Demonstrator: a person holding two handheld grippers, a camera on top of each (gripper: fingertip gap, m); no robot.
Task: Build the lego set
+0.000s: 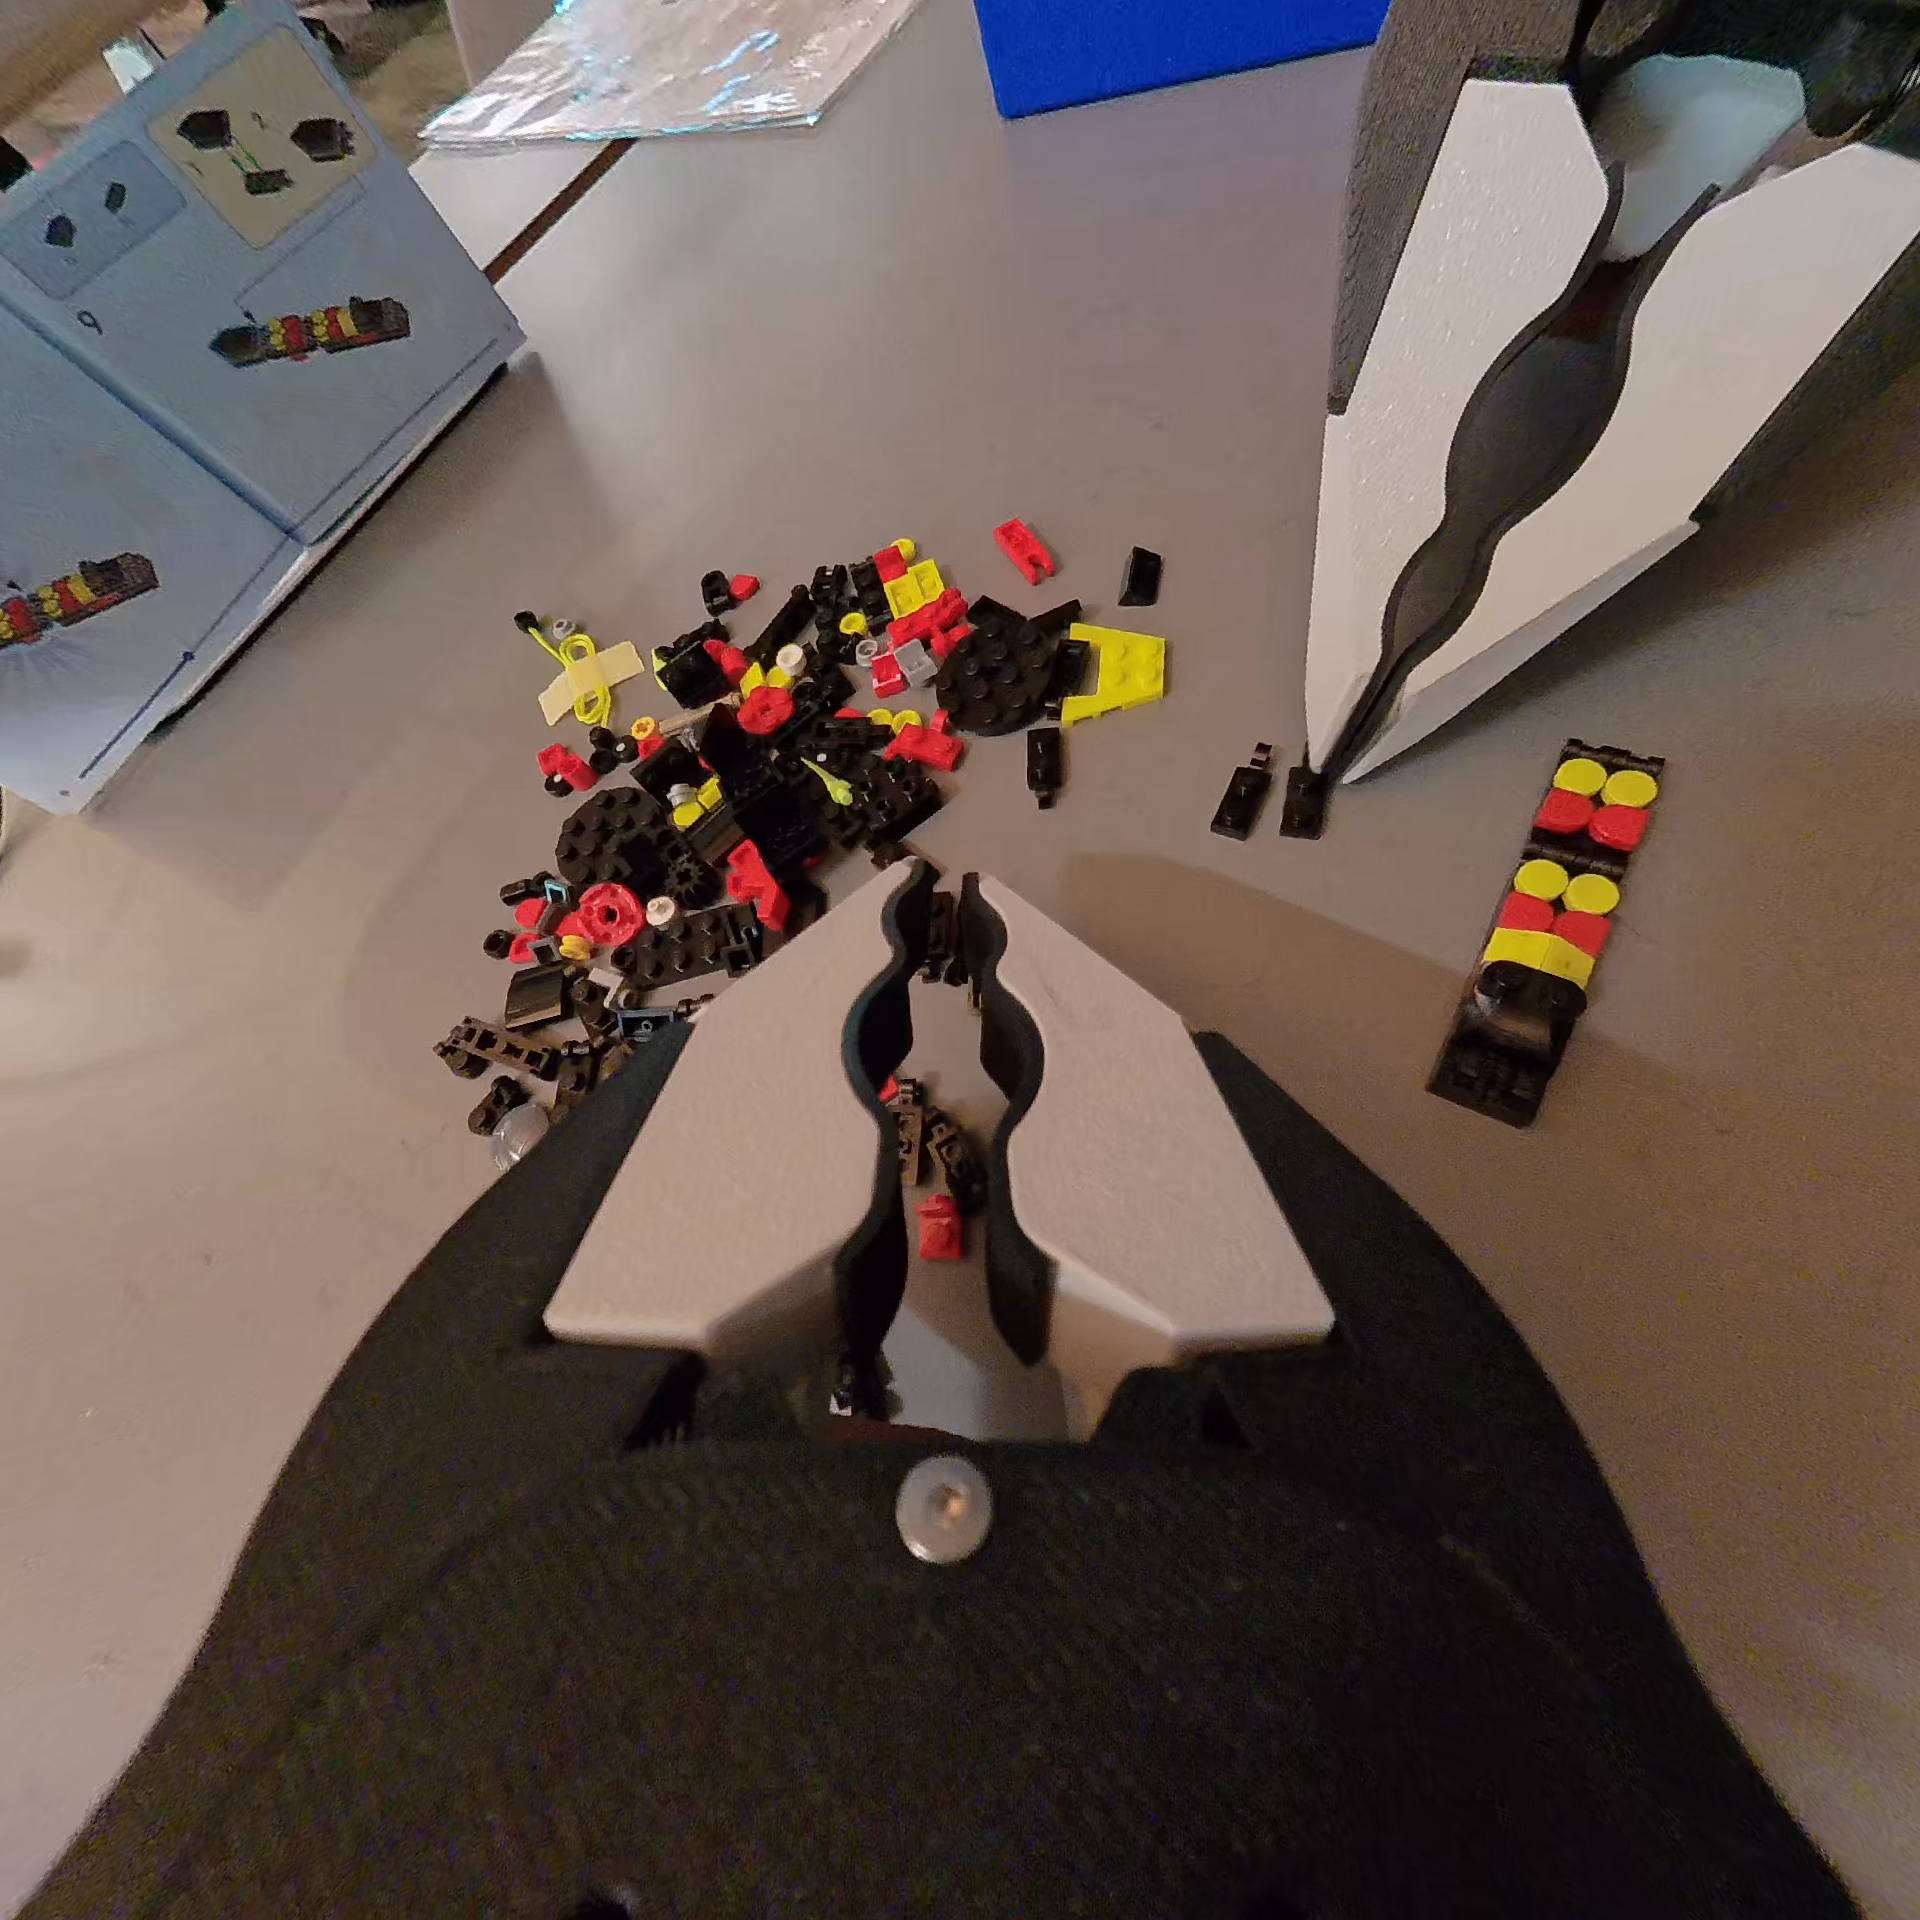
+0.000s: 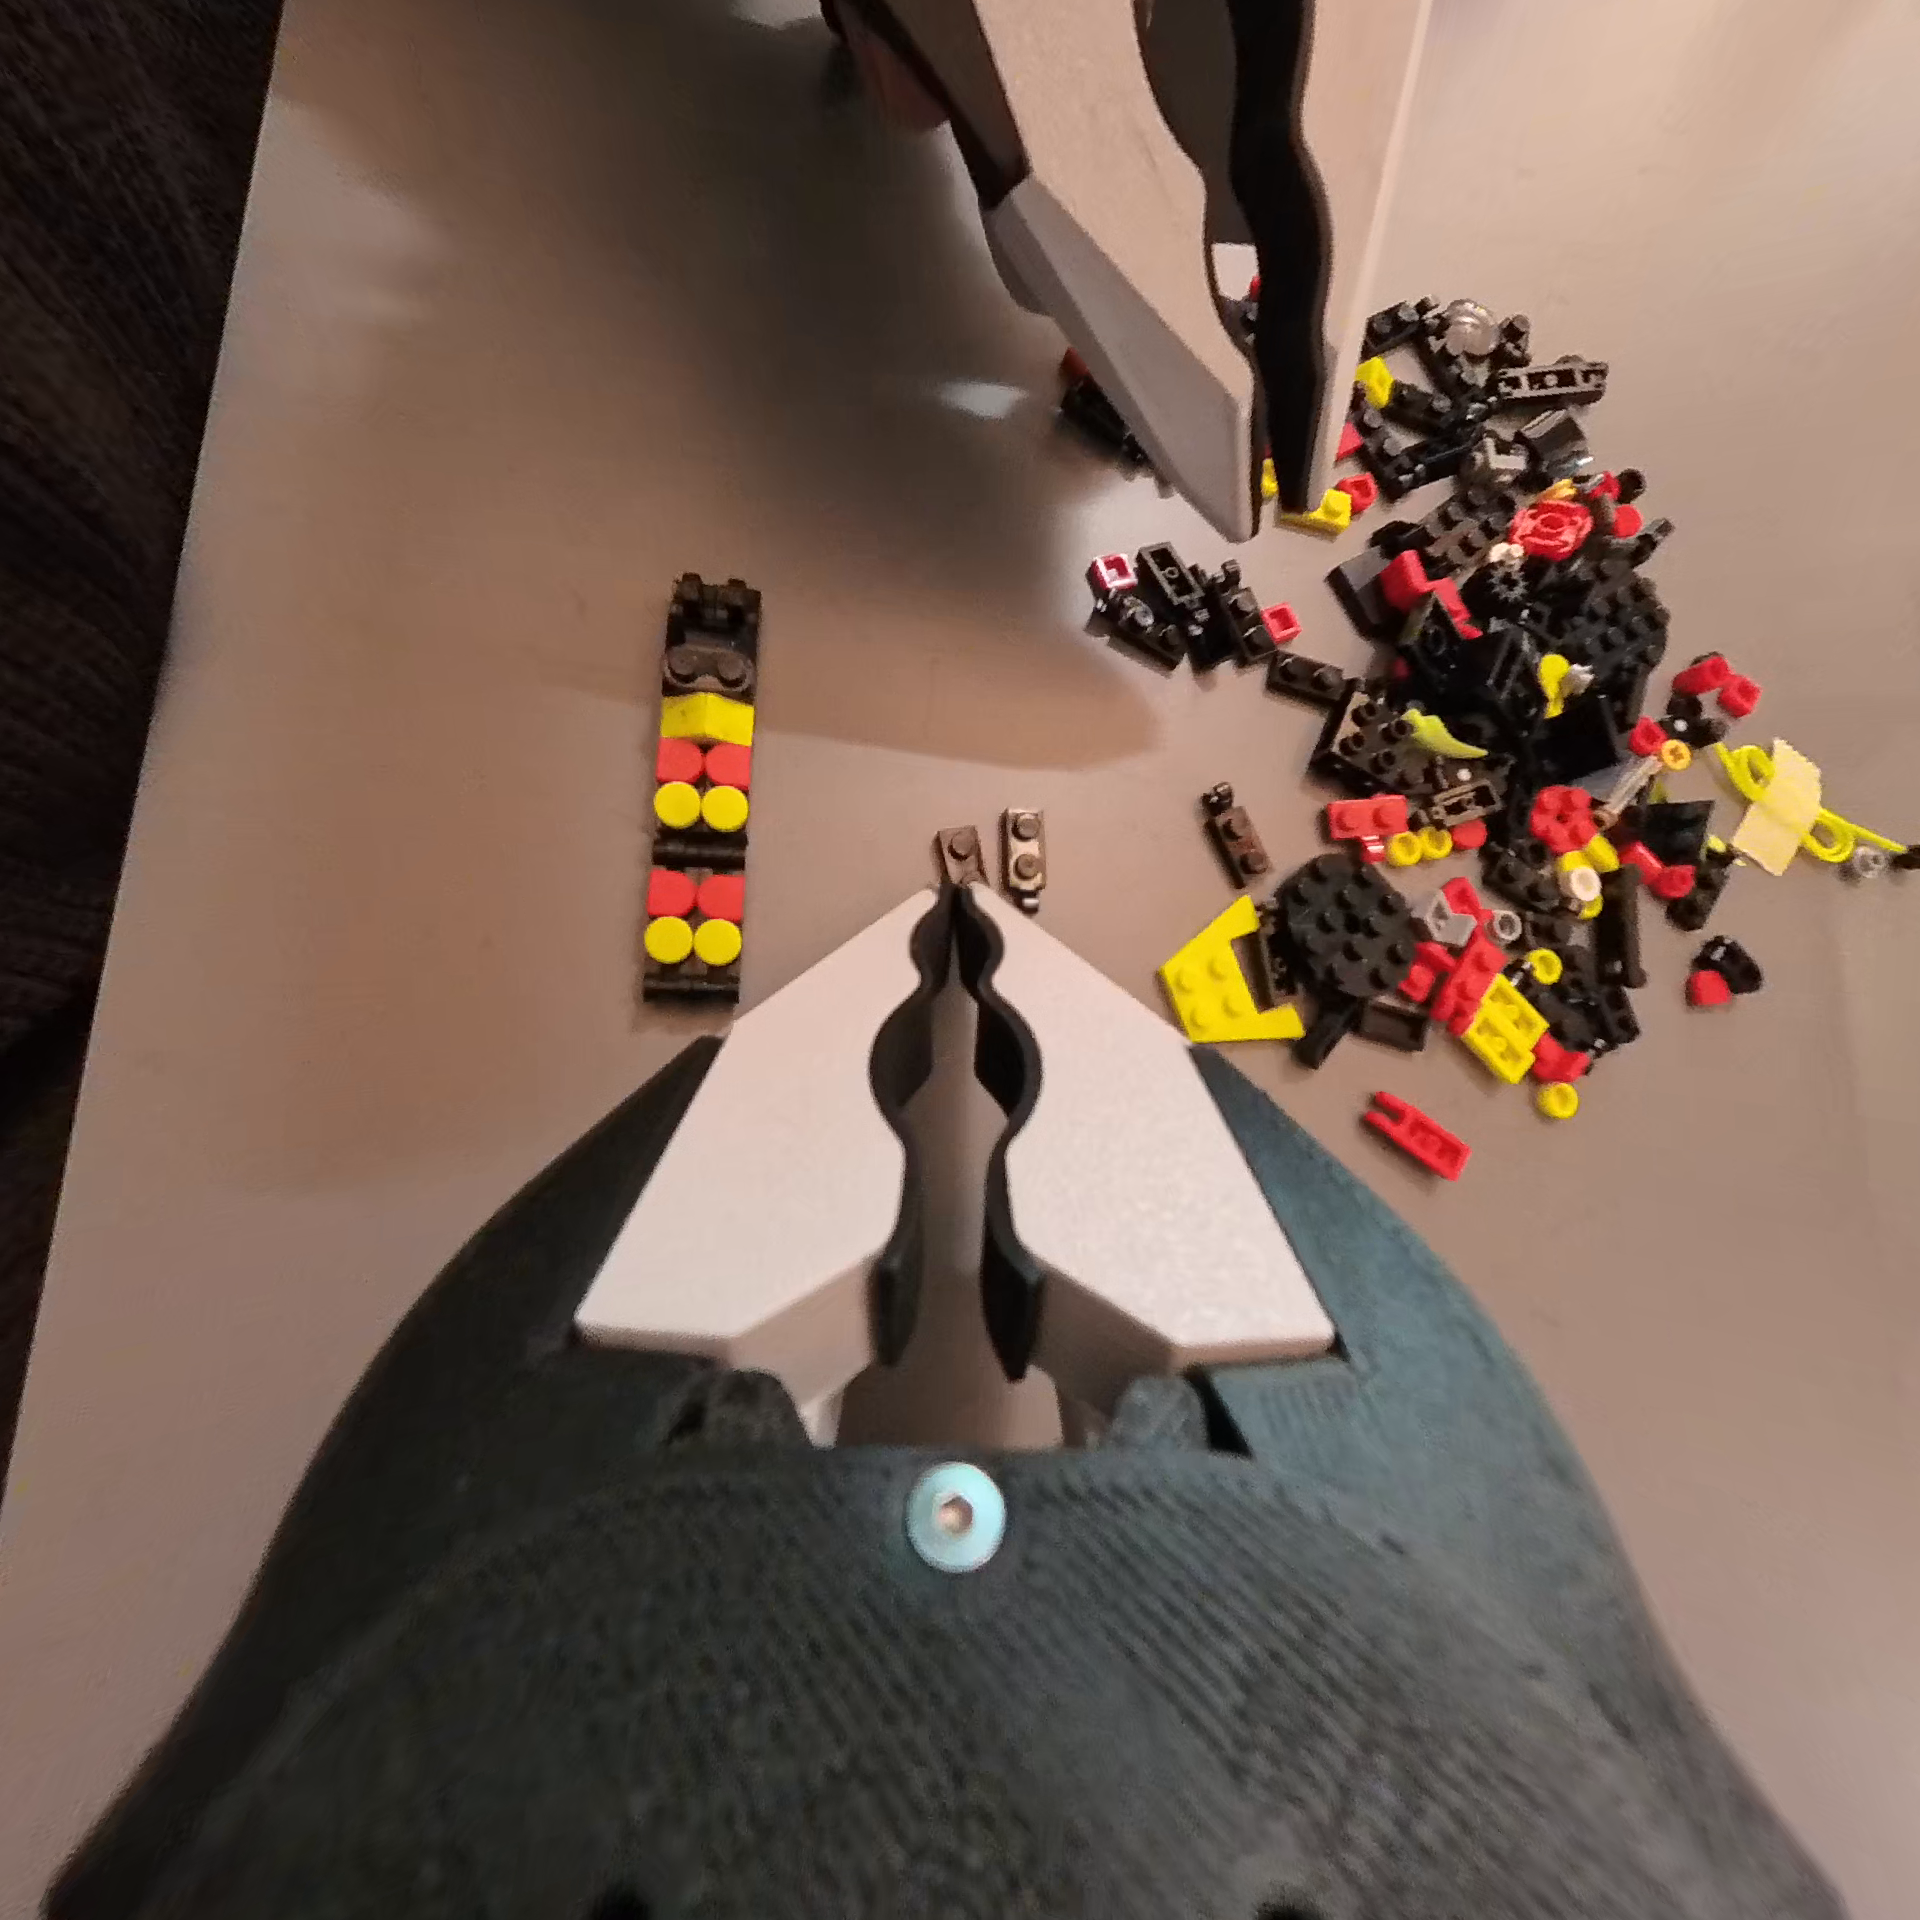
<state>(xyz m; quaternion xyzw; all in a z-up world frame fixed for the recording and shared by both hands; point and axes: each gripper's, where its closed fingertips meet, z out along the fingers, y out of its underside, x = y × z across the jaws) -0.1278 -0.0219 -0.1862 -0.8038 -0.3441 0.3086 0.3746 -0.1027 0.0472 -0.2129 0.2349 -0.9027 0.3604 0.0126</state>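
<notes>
A black strip with red and yellow round tiles [image 1: 1548, 925] lies on the grey table; it also shows in the right wrist view [image 2: 701, 821]. A pile of loose black, red and yellow bricks [image 1: 790, 748] lies mid-table, also in the right wrist view [image 2: 1496, 748]. My left gripper [image 1: 942, 888] is narrowly open and empty, low over the pile's near edge. My right gripper [image 2: 954, 896] is shut, its tips pinching the end of a small black plate [image 2: 958, 852] that lies on the table. A second small black plate [image 2: 1023, 844] lies beside it.
An open instruction booklet [image 1: 260, 364] lies at the far left. A silver bag [image 1: 665, 73] and a blue box [image 1: 1164, 52] sit at the back. A red clip plate [image 2: 1418, 1135] and a yellow wedge plate [image 2: 1226, 982] lie near the pile. The tips of one gripper are about 8 cm away from the tips of the other.
</notes>
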